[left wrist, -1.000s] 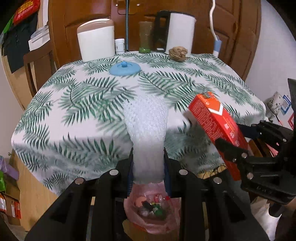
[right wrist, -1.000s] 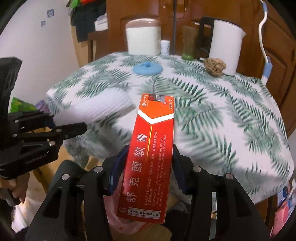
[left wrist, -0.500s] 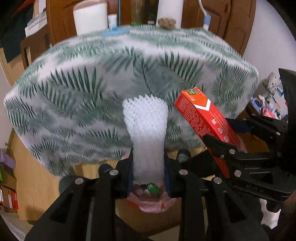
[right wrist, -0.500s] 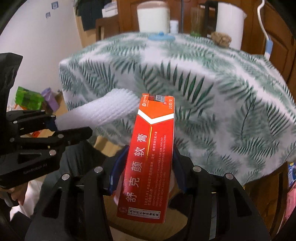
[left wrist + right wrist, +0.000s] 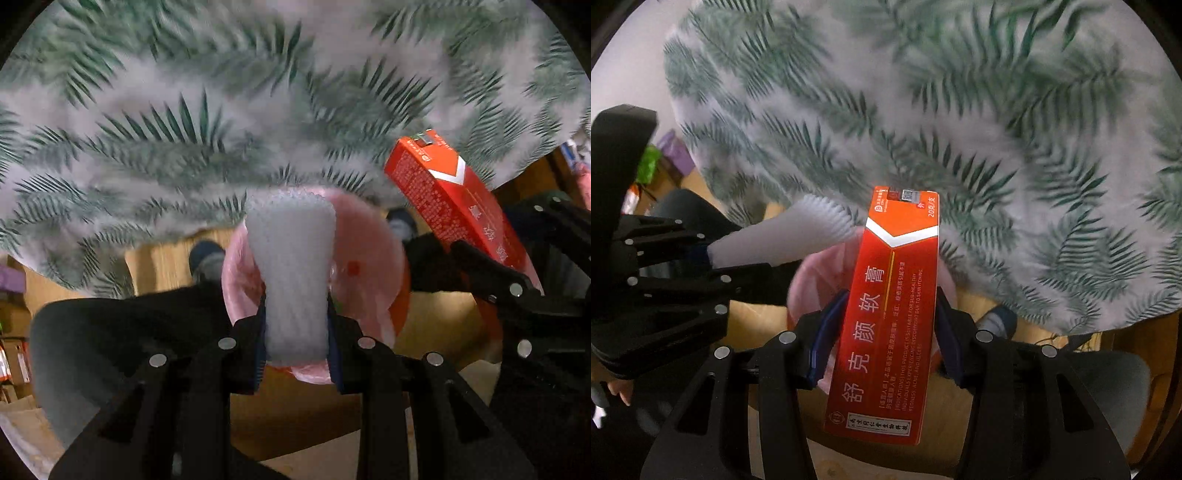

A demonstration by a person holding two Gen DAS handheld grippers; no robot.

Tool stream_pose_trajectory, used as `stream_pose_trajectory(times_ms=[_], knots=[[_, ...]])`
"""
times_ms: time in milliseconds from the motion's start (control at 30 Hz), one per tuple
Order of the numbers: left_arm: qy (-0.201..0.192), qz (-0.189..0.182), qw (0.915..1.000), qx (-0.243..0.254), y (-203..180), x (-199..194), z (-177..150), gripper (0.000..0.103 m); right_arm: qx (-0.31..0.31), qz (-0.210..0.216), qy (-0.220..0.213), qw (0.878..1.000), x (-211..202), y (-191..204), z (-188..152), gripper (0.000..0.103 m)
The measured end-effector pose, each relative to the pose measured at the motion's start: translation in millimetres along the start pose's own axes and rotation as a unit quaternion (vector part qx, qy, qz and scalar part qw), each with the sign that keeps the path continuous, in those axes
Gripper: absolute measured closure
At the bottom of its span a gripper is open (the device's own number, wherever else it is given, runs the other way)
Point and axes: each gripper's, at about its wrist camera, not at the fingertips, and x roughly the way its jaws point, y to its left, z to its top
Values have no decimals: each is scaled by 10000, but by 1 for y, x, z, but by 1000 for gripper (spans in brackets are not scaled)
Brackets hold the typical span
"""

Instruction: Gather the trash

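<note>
- We see a white tablecloth printed with green fern leaves, draped over its table's edge.
- Below its hem, we find light wooden floor.
- Left of the cloth, coloured clutter (too blurred to name).

Both tools have dropped below the tabletop, over the pink-lined bin.

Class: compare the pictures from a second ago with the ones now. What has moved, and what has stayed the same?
Both grippers have dropped from tabletop level to below the table edge, tilting down over the pink-lined bin. The tabletop items are now out of view. Unchanged: the left hand-held gripper still clamps the white foam net, and the right hand-held gripper still clamps the red box. Nothing released.
</note>
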Motion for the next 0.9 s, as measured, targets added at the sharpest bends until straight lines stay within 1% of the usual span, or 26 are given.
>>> stream_pose_trajectory(times_ms=[133,300,367,567,633,733,800,833,900], knots=[[420,26,9991,-93,6,43,6,77,19,63,373,9993,42,0,-4,55],[822,4,9964,-196,11,85,15,76,48,189,860,9961,96,-4,-10,55],[994,6,9948,-223,13,102,18,76,52,228,1022,9945,112,-5,-12,55],[1330,5,9906,-311,16,139,23,74,134,351,1405,9894,154,-9,-14,55],[1391,23,9897,-327,15,146,25,73,113,365,1521,9876,166,-8,-16,55],[1454,30,9888,-348,16,152,27,69,96,386,1649,9855,177,-8,-17,55],[1457,46,9887,-354,17,154,29,63,81,398,1715,9844,184,-10,-19,53],[1454,80,9887,-355,18,156,30,58,67,401,1748,9838,186,-10,-20,53],[1460,79,9886,-369,19,157,30,52,52,407,1787,9830,190,-11,-22,49]])
